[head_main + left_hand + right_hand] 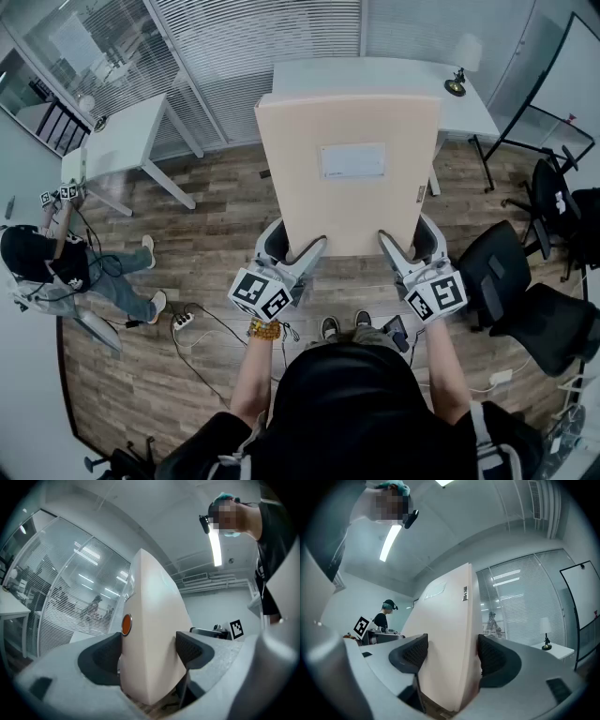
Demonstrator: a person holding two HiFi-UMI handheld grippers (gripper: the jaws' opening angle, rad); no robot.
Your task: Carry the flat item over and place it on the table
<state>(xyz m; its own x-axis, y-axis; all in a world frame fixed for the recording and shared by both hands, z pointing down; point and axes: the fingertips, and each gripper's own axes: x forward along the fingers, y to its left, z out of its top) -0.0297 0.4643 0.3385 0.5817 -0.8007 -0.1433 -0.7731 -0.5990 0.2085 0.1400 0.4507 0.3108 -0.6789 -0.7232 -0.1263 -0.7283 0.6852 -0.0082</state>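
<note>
The flat item is a large beige board (352, 187) with a white label on its face, held upright in front of me above the wooden floor. My left gripper (295, 246) is shut on its lower left edge. My right gripper (408, 242) is shut on its lower right edge. In the left gripper view the board (154, 634) fills the gap of the left gripper (150, 651), both pads pressed against it. The right gripper view shows the board (447, 634) clamped the same way in the right gripper (449, 656). A white table (375, 75) stands just beyond the board.
A small dark lamp (456, 86) sits on the white table's right end. Another white desk (127, 136) stands at the left. A person (56, 267) sits on the floor at far left. Black office chairs (525, 291) crowd the right. A power strip (183, 319) lies on the floor.
</note>
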